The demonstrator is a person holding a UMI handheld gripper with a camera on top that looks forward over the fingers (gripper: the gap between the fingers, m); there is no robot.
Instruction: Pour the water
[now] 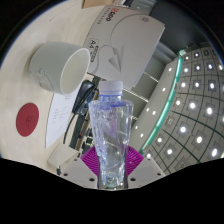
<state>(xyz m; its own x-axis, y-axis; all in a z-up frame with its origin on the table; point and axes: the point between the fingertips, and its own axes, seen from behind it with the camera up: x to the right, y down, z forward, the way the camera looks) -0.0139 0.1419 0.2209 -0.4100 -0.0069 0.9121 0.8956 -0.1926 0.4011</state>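
A clear plastic water bottle (111,135) with a white cap stands up between my fingers, and my gripper (112,162) is shut on it; the magenta pads (93,158) press on both its sides. The bottle's cap points toward a white mug (58,67) that appears tilted, its mouth facing the bottle, just beyond and left of the cap. The bottle's lower end is hidden between the fingers.
A white box (125,40) with red lettering lies beyond the mug. A red round disc (28,120) lies on a white surface to the left. To the right a dark ceiling with several round lights (195,100) and a green-lit edge shows.
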